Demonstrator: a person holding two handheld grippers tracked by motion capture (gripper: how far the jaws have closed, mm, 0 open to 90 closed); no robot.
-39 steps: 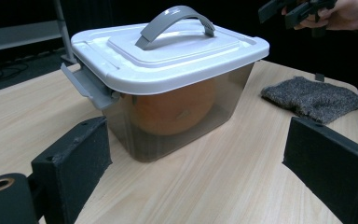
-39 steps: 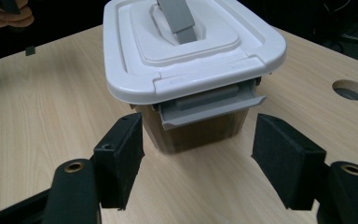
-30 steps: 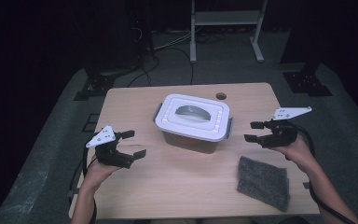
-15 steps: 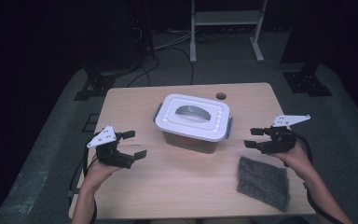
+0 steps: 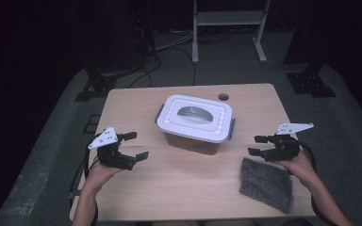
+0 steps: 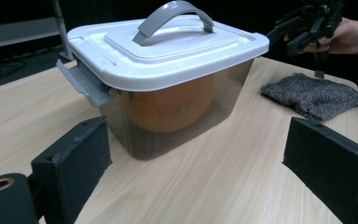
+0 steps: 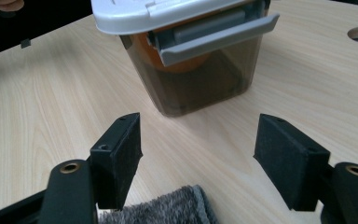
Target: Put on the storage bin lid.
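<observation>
While seen from the high view, lidded box point(image 5: 195, 125) at mid-table point(image 5: 179, 188), white lid with grey handle point(image 5: 197, 113) closed over it, contents hidden from above. Left gripper point(image 5: 133, 146) near the table's left edge, jaws spread, grasping nothing, well apart from the box. Right gripper point(image 5: 257, 145) at the right side, jaws likewise parted and empty, just above the near end of a grey cloth point(image 5: 267, 183) lying flat beside the box.

Revealed through the smoky wall in the left gripper view: something orange and rounded point(image 6: 172, 105) inside the box, plus a grey latch point(image 6: 86, 84) at the near end.

Shown close in the right gripper view: the opposite latch point(image 7: 214, 35) flipped outward, orange shape behind it, cloth edge point(image 7: 168, 210) between the jaws' bases.
</observation>
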